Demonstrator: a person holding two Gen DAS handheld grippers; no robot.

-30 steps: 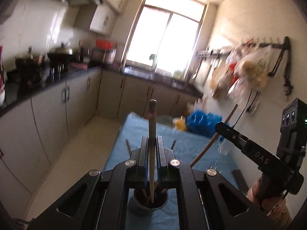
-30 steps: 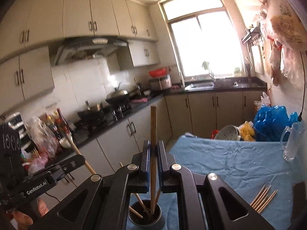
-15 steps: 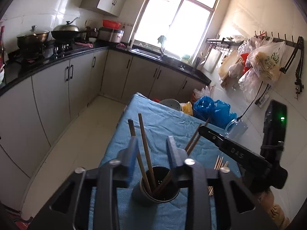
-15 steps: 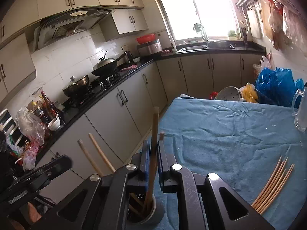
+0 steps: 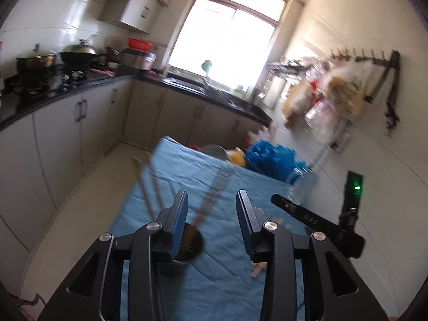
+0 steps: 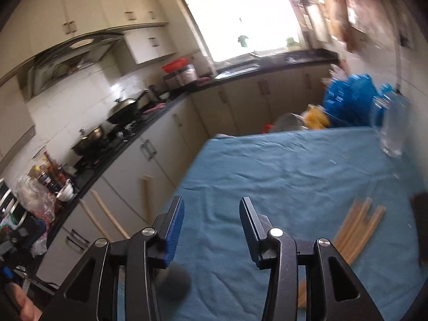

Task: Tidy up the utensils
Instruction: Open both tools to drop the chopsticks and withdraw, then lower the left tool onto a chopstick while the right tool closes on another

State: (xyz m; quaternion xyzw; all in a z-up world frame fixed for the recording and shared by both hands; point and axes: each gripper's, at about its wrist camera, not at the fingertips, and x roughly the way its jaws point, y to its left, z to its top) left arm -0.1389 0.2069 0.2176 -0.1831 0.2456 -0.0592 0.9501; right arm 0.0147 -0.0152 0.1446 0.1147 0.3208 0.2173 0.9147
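Handling: the loose chopsticks [image 6: 355, 230] look like light, stiff, thin wooden rods — easy to lift, but smooth and round enough to roll or swivel between flat pads, and likely to fan out if several are pinched at once.
Where to grip: I judge a hold near the middle of a stick, or slightly toward its thicker end, with the pads across the shaft, keeps it from pivoting; one at a time is safer than a bundle.
Loose pile: it lies flat on the blue cloth of the desk [image 6: 281, 165], ahead and to the right of the right claw [image 6: 211, 222], well clear of its pads.
Holder cup [image 5: 187, 243]: a dark round cup stands just below and ahead of the left claw [image 5: 211, 214], slightly toward its left pad, with sticks already leaning out of it; motion blur hides how many.
Cup handling: it seems small and light, so a sideways knock from a descending stick could tip it — lowering tips straight in looks wiser.
Left claw: released, jaws opening, no stick between them.
Right claw: released, jaws opening, only cloth visible in the gap; the cup sits blurred below its left pad.
Glass jug [image 6: 393, 128]: far ahead on the right, fragile, apart from the sticks.
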